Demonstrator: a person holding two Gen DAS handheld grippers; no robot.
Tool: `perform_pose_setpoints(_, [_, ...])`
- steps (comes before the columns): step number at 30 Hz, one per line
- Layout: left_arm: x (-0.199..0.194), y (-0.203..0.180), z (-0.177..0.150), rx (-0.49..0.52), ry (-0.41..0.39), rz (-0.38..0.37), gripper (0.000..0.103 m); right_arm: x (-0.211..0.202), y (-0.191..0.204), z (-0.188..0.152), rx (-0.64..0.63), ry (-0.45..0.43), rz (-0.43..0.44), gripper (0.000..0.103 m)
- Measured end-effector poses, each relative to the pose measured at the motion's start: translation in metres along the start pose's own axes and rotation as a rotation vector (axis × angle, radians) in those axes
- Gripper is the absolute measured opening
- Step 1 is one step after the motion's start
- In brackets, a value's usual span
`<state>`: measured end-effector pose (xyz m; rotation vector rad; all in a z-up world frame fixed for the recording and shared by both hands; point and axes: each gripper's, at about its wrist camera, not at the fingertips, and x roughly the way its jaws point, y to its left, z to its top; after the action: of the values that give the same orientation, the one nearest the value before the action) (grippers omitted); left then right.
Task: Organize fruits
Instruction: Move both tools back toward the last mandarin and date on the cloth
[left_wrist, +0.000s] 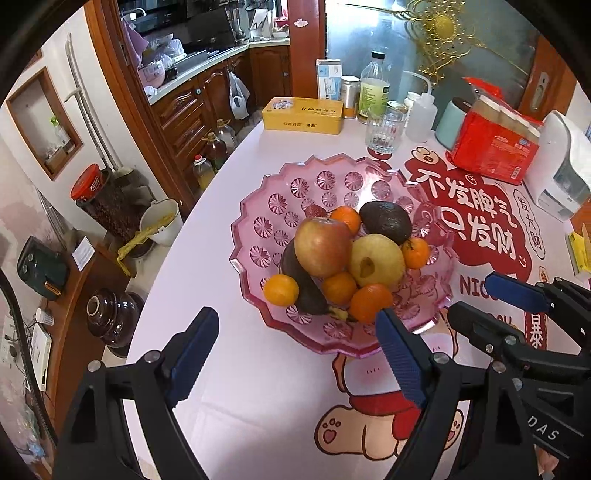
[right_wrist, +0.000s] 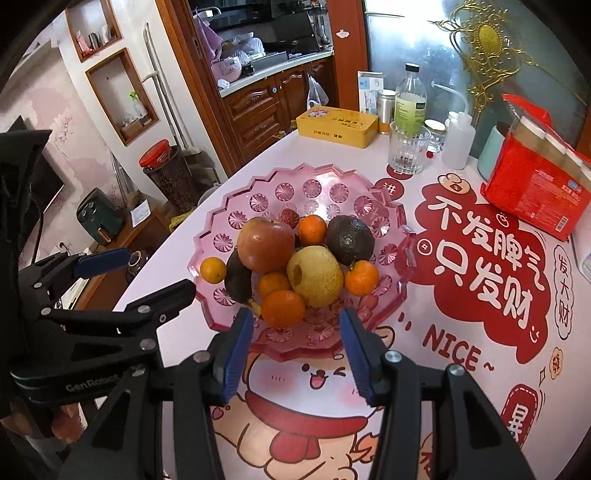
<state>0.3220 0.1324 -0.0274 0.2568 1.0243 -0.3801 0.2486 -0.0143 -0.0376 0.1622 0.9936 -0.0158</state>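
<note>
Both my grippers hang empty just on the near side of the loaded pink glass fruit bowl (left_wrist: 258, 206).

My left gripper (left_wrist: 295, 354) stands wide apart with nothing between its pads; my right gripper (right_wrist: 297, 354) is parted more narrowly, also holding nothing. The left view alone shows the white appliance (left_wrist: 561, 166) far right; the right view alone shows the "NICE" lettering (right_wrist: 452, 350) in full. In the bowl, on the printed tablecloth (right_wrist: 424, 424), sit a red-yellow apple (right_wrist: 266, 245), a pear (right_wrist: 314, 277) with a hole in its skin, a dark avocado (right_wrist: 351, 240), a blackened banana (right_wrist: 236, 278) and five tangerines (right_wrist: 282, 308).
</note>
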Motion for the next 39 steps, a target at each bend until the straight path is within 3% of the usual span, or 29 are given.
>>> perform_pose_setpoints(13, [-0.032,-0.031,-0.031,0.080,-0.019,-0.012,0.087,-0.043,-0.007,-0.034,0.019,-0.048,-0.003,0.050])
perform_pose_setpoints(22, [-0.056,-0.071,-0.032,0.152,-0.062,-0.077,0.088,-0.087,-0.029,-0.058,0.056,-0.104,-0.034,0.050])
perform_pose_setpoints(32, [-0.058,-0.149,-0.033,0.304,-0.067,-0.181,0.090,-0.132,-0.093,-0.099,0.145,-0.144,-0.172,0.049])
perform_pose_setpoints(39, [-0.045,-0.199,-0.045,0.422,-0.066,-0.251,0.090,-0.133,-0.146,-0.140,0.243,-0.105,-0.282,0.049])
